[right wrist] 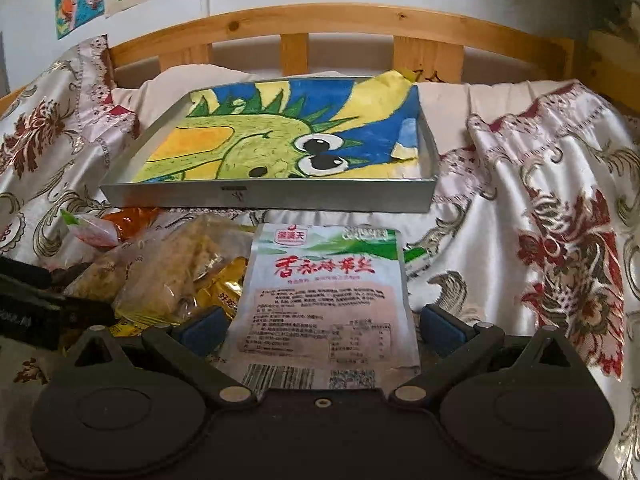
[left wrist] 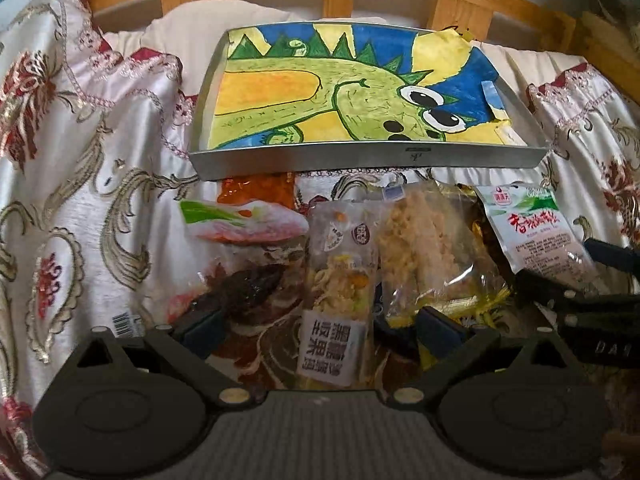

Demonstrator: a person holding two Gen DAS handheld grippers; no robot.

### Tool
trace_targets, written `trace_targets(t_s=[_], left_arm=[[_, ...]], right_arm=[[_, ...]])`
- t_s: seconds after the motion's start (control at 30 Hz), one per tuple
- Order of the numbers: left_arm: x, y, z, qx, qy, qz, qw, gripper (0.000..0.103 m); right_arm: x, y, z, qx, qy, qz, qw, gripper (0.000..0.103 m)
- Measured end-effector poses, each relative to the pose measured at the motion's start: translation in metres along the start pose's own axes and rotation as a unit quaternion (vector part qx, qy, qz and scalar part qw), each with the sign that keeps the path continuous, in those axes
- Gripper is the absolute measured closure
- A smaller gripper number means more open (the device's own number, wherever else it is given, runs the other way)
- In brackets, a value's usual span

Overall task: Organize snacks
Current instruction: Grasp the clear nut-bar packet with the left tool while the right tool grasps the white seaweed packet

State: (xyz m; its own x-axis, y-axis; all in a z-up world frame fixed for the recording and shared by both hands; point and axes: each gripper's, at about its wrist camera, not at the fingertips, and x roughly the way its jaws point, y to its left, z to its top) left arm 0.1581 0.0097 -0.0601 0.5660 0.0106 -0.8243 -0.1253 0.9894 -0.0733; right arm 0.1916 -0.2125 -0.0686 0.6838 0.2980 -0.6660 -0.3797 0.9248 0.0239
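Observation:
A pile of snack packets lies on the patterned cloth in front of a metal tray (left wrist: 360, 157) lined with a dinosaur drawing. My left gripper (left wrist: 320, 324) is open, its fingers either side of a clear noodle-snack packet (left wrist: 340, 264). Beside that are a dark snack pack (left wrist: 244, 288), a crispy pale pack (left wrist: 424, 248) and a green-and-pink packet (left wrist: 240, 224). My right gripper (right wrist: 322, 322) is open, with a white-and-green packet (right wrist: 324, 288) lying flat between its fingers. The same packet (left wrist: 532, 236) shows at the right of the left wrist view.
The tray (right wrist: 264, 198) holds only the drawing. A wooden slatted headboard (right wrist: 320, 28) and a pale pillow (right wrist: 180, 80) stand behind it. Crumpled floral cloth (right wrist: 540, 220) spreads on both sides. An orange packet (left wrist: 256, 190) pokes out under the tray's front. Drawings hang on the wall.

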Motion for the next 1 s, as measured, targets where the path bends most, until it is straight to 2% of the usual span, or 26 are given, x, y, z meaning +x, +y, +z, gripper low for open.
trace_targets(t_s=[0.2,0.37,0.67,0.77,0.83,0.97,1.0], left_arm=[[0.004,0.006,0.003,-0.024,0.011,-0.028,0.9993,0.005],[0.005,0.007,0.001,-0.040,0.014,-0.044,0.9981,0.012],[0.005,0.006,0.000,-0.062,0.015,-0.078,0.9949,0.038],[0.003,0.006,-0.001,-0.067,0.014,-0.078,0.9946,0.041],[0.003,0.006,-0.003,-0.074,0.013,-0.084,0.9936,0.048],[0.001,0.007,-0.004,-0.088,0.012,-0.083,0.9926,0.054],[0.000,0.008,-0.005,-0.091,0.012,-0.081,0.9925,0.059]], right_arm=[[0.006,0.016,-0.006,-0.055,0.002,-0.011,0.998,0.001],[0.010,0.017,-0.009,-0.065,0.010,-0.020,0.998,0.001],[0.004,0.020,-0.011,-0.066,0.002,-0.025,0.998,0.003],[0.001,0.022,-0.012,-0.072,-0.001,-0.021,0.997,0.004],[-0.001,0.024,-0.012,-0.077,-0.002,-0.017,0.997,0.004],[-0.004,0.026,-0.013,-0.084,-0.006,-0.012,0.996,0.004],[-0.005,0.026,-0.014,-0.086,-0.006,-0.011,0.996,0.004]])
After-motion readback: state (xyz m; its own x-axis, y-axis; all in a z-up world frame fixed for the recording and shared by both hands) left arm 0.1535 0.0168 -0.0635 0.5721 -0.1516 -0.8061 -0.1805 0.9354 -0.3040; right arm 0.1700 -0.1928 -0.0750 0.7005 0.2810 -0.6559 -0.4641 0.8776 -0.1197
